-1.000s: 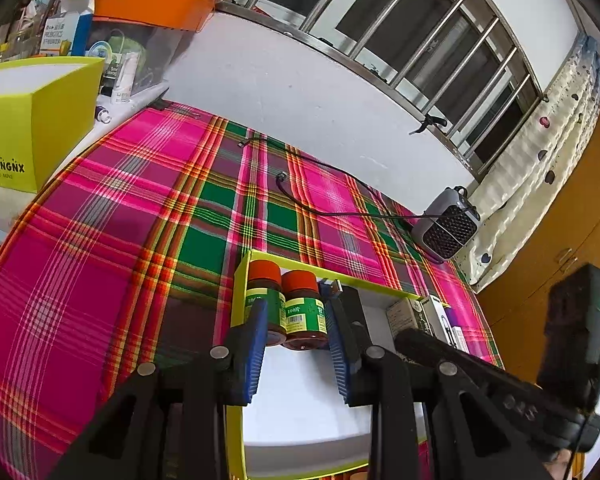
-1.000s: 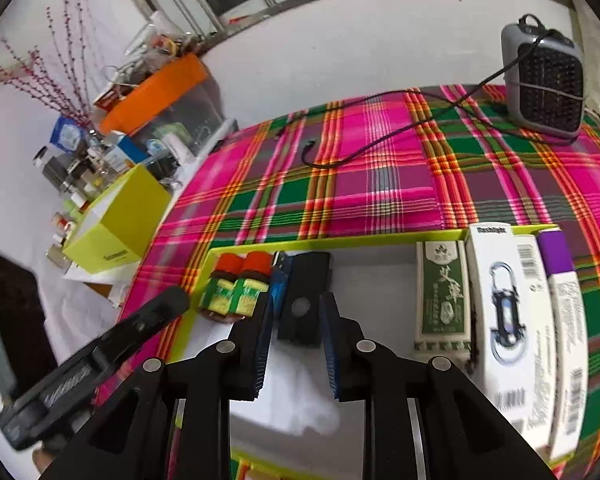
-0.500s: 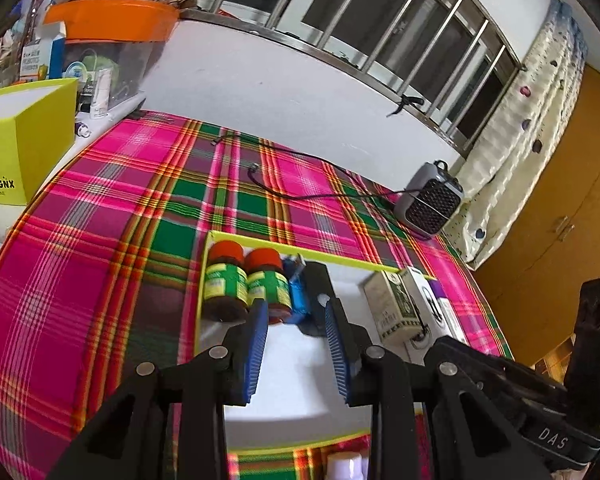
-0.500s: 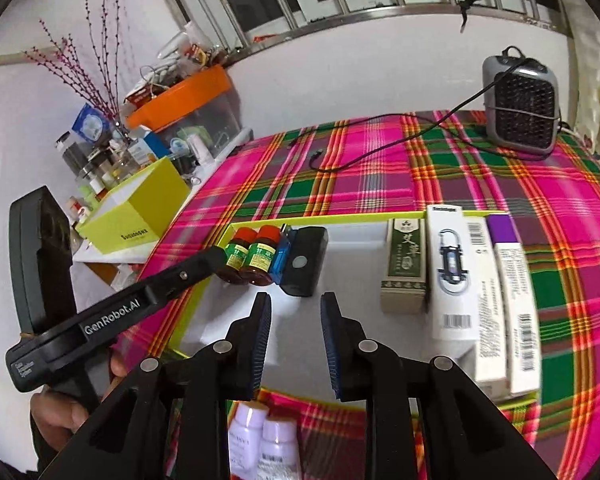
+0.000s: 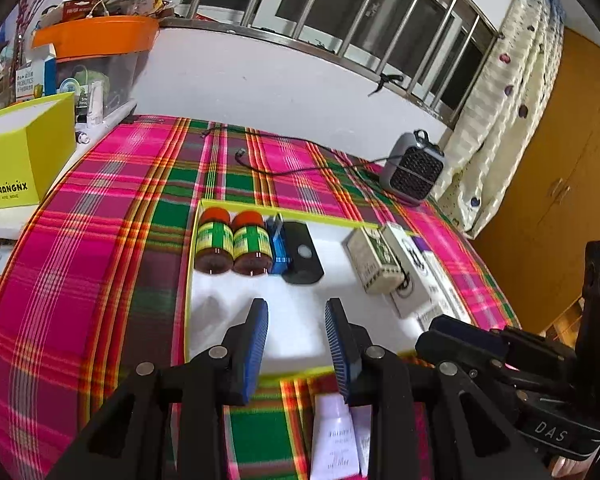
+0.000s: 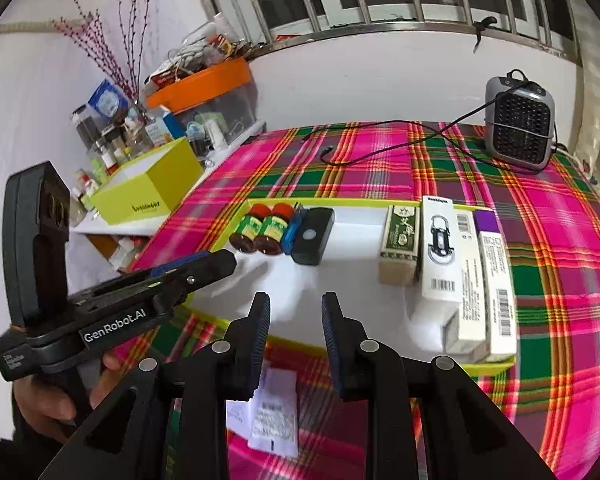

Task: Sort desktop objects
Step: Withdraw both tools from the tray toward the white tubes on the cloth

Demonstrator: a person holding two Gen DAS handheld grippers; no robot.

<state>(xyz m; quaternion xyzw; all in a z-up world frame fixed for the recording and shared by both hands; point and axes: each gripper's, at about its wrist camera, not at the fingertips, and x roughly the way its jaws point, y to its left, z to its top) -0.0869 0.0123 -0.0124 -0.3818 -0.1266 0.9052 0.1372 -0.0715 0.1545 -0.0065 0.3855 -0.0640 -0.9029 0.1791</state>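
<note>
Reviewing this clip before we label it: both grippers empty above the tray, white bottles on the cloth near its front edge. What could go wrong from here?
1. The white bottles sit close together beneath the right gripper, whose empty jaws are opening; a grab may catch both or tip one.
2. The left gripper hangs close beside the right; both reaching could collide.
3. The two red-capped jars lie on their sides in the tray; a nudge may roll them.
</note>
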